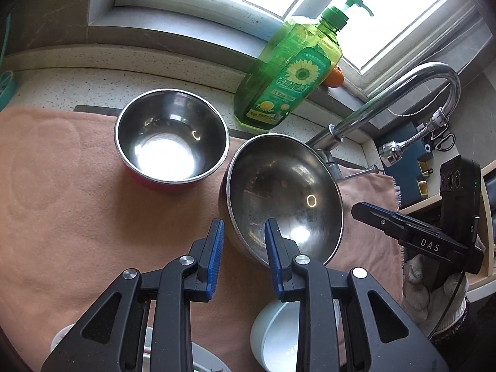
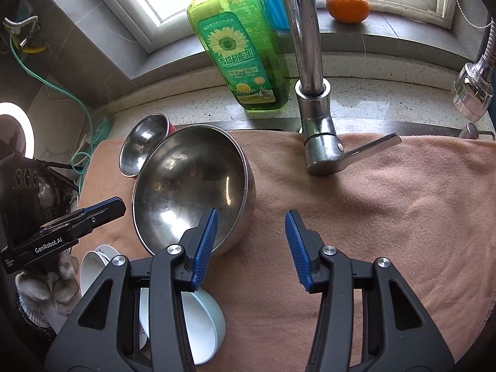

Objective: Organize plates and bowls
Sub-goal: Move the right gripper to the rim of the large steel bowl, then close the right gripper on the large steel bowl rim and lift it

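Left claw (image 1: pixel 243 241): fingers parted, empty, straddling the near rim of the large steel bowl (image 1: pixel 283 195); one pad outside, one inside, contact not discernible.
Right claw (image 2: pixel 251 238): wide, empty; its left pad overlaps the large bowl's near rim, its right pad is over bare towel.
Open room: the peach towel (image 2: pixel 387 217) is bare to the right of the large bowl.
Large steel bowl: tilted, resting on the towel.
Small steel bowl (image 1: pixel 172 144): red outside, upright, just beside the large bowl, apart from it.
White bowl (image 2: pixel 198 325): on its side below the claws, partly hidden.
Obstacles: faucet (image 2: pixel 313 93) and lever just right of the large bowl; green soap bottle (image 1: pixel 288 71) behind.
Surface: speckled bench (image 1: pixel 93 83) under a window; orange (image 2: pixel 347 6) on the sill.
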Available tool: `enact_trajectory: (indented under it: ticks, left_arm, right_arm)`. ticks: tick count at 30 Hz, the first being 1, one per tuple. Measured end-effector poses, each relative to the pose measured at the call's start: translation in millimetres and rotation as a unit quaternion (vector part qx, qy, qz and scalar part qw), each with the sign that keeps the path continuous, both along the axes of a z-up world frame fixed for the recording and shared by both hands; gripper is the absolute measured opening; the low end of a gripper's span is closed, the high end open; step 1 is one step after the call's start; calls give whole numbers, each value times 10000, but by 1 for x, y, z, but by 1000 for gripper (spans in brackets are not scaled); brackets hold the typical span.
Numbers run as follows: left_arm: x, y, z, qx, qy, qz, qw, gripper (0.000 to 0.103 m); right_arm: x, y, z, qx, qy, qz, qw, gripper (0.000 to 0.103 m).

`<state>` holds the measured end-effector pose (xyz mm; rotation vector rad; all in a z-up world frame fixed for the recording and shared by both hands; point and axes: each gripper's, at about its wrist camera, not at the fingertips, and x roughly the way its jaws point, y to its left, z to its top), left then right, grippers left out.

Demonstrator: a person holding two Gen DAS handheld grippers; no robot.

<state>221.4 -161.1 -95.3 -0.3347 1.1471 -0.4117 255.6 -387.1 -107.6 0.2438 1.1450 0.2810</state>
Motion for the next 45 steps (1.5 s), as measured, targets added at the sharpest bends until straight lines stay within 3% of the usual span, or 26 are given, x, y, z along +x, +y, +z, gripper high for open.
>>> enact_trajectory:
  ticks: [5, 15, 21, 36, 45]
  left_arm:
    - [3, -2, -6, 71, 69, -80, 9999, 25]
    - [9, -5, -17, 32, 188, -180, 9997, 25]
    - [11, -8, -19, 65, 172, -237, 9996, 17]
    - [11, -9, -18, 82, 142, -305, 9994, 16]
    - [6, 0, -3, -26, 5, -356, 9994, 16]
  right_arm:
    - [11, 3, -13, 193, 223, -7, 9996, 33]
    - [18, 12, -25, 180, 332, -79, 9993, 23]
    - [22, 16, -29, 128, 362, -54, 9992, 14]
    - [18, 23, -27, -136, 346, -81, 9993, 12]
    - [9, 26, -7, -176, 182, -125, 9996, 12]
